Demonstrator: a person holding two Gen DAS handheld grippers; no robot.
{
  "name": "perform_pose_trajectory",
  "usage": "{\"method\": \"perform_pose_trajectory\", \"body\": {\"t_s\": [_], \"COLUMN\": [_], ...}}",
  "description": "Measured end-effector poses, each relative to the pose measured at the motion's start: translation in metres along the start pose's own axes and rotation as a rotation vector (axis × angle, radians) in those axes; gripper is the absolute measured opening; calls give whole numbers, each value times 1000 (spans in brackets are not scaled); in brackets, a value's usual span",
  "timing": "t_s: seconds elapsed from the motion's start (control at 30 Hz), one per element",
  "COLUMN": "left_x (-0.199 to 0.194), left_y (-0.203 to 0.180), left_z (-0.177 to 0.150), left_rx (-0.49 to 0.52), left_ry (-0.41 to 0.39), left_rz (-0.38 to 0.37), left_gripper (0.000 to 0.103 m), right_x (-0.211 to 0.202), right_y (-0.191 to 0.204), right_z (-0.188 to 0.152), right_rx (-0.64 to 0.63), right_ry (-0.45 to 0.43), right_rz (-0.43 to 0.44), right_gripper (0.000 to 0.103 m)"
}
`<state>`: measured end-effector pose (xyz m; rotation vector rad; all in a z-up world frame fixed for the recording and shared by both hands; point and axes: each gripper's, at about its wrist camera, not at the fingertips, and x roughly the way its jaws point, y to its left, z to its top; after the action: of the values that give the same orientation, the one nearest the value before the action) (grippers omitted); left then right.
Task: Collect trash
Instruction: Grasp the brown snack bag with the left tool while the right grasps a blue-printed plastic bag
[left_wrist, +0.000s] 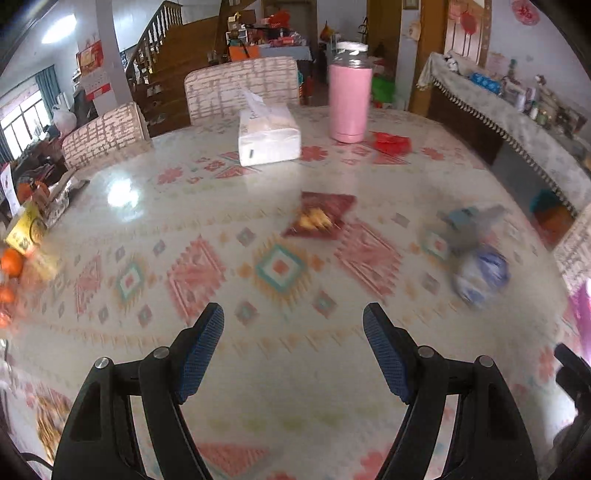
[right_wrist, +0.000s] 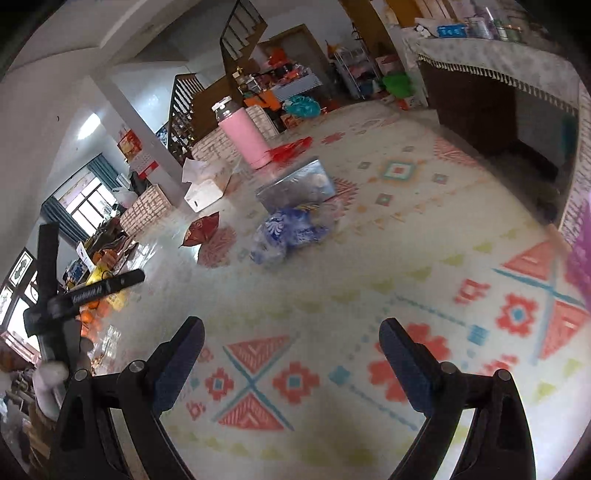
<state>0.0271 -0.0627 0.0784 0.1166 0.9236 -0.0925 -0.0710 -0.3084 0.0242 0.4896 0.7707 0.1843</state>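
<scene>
At the bottom centre of the left wrist view, I see my left gripper (left_wrist: 293, 321) with its two blue-padded black fingers spread wide apart and nothing between them, above the glossy patterned tablecloth (left_wrist: 207, 369). Above the gripper, in mid frame, lies a flat dark-red snack wrapper with a yellow print (left_wrist: 318, 216). At mid right sit a crumpled blue-and-white plastic bag (left_wrist: 480, 273) and, just above it and seemingly touching, a silver-grey foil packet (left_wrist: 469, 225); both are blurred. Toward the top of the frame stand a white soft-pack tissue box (left_wrist: 267, 134) and, to its right, a tall pink tumbler with a clear lid (left_wrist: 349, 99). A crumpled bright-red wrapper (left_wrist: 392, 143) lies just right of the tumbler's base. Oranges (left_wrist: 11, 262) sit at the left edge.

At the bottom centre of the right wrist view, my right gripper (right_wrist: 291, 334) also has its jaws fully apart and empty over the cloth. The blue-and-white bag (right_wrist: 284, 232) lies in mid frame, with the foil packet (right_wrist: 295, 184) just above it. The dark-red wrapper (right_wrist: 201, 230) is to the bag's left, well apart from it. The pink tumbler (right_wrist: 245, 138) and red wrapper (right_wrist: 290, 147) are higher up, with the tissue box (right_wrist: 205, 190) to their lower left. Part of the left gripper's black body (right_wrist: 59, 306) shows at the left edge.
</scene>
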Motion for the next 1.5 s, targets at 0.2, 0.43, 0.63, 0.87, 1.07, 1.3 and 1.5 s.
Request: {"method": "perform_pose_trajectory", "body": {"t_s": [0.2,0.43,0.63,0.87,1.07,1.3,1.5], "left_x": [54,106,132,134,92,28,26], "left_y": [-2,-9,-14,-8,-6,-15,-17], "left_z": [46,84,95,85,56,-5,-25], "left_rx": [36,54,-10,-173,-210,-182,-182], "left_ry": [23,77,140,206,205,97,60], "left_rz": [29,-2,-61,-149,-252,-334,-413], "left_gripper": [77,87,87,55,37,37,37], "right_x": [20,22,22,20,20,21,24], "right_y": [2,0,-2,5,5,8,12], "right_z": [0,1,1,-1,0,-1,-3], "right_rx": [4,14,24,-17,-20,-33,-48], "right_ry": [-17,-12,-12,-27,-35,-36,-27], "right_rz": [16,44,60,46,38,21,-11], "right_gripper": [98,98,98,98,98,98,98]}}
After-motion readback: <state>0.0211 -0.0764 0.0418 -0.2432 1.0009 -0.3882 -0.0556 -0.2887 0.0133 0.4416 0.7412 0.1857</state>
